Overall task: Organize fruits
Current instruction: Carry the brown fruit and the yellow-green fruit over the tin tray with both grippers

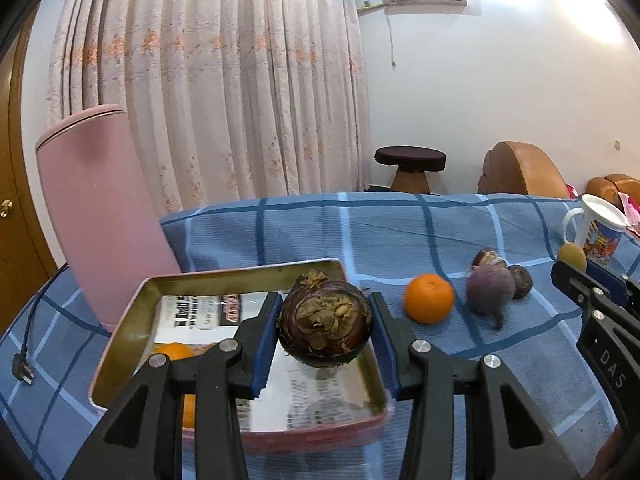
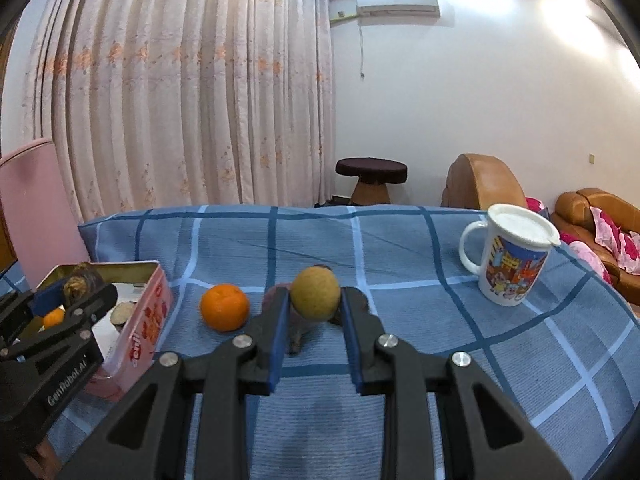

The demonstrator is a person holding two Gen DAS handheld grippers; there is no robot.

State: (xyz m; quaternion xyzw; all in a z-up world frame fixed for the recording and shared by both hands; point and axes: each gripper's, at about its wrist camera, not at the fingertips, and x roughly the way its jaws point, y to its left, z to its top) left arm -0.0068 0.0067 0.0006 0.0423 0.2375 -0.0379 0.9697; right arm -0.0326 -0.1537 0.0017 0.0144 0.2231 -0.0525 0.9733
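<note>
My left gripper is shut on a dark brown mangosteen and holds it above the pink metal tin. An orange lies inside the tin, partly hidden by my fingers. On the cloth to the right lie another orange, a purple fruit and two dark round fruits. My right gripper is shut on a yellow-brown round fruit above the cloth; the purple fruit is mostly hidden behind it. The loose orange lies to its left, beside the tin.
A tall pink container stands behind the tin, with a black power plug at the left. A lidded cartoon mug stands at the right of the blue checked tablecloth. Curtains, a stool and sofas lie beyond.
</note>
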